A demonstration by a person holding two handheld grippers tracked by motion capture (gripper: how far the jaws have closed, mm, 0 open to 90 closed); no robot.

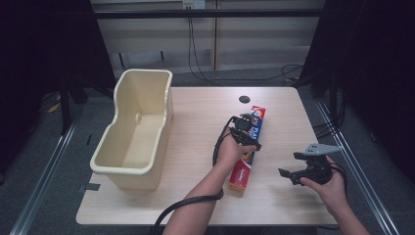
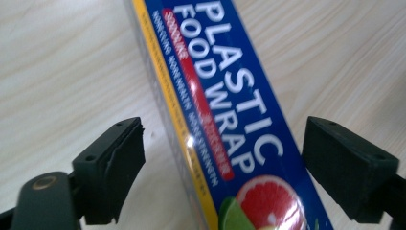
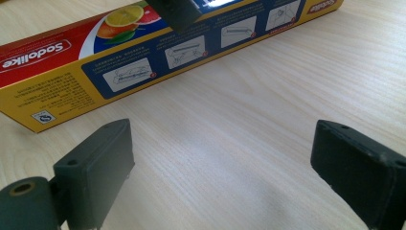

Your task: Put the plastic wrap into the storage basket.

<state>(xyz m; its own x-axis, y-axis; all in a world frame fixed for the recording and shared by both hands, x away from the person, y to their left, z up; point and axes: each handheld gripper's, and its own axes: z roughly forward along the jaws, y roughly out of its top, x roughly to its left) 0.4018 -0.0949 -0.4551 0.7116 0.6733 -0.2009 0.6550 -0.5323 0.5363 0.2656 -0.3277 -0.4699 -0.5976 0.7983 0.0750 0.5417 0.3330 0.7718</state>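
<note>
A long blue, red and yellow box of plastic food wrap (image 1: 240, 177) lies flat on the wooden table (image 1: 191, 196), right of the middle. My left gripper (image 1: 244, 129) hovers over the box's far half, open. In the left gripper view its jaws straddle the box (image 2: 225, 105), one on each side, with a gap between each pad and the box. My right gripper (image 1: 290, 164) is held open to the right of the box's near end, above bare table. In the right gripper view the box (image 3: 143, 52) lies beyond the open jaws, nothing between them.
A tall cream plastic bin (image 1: 164, 128) stands empty on the table's left side, partly over the front left corner. A dark round hole (image 1: 244, 99) sits near the table's far edge. Cables trail from both grippers toward the person.
</note>
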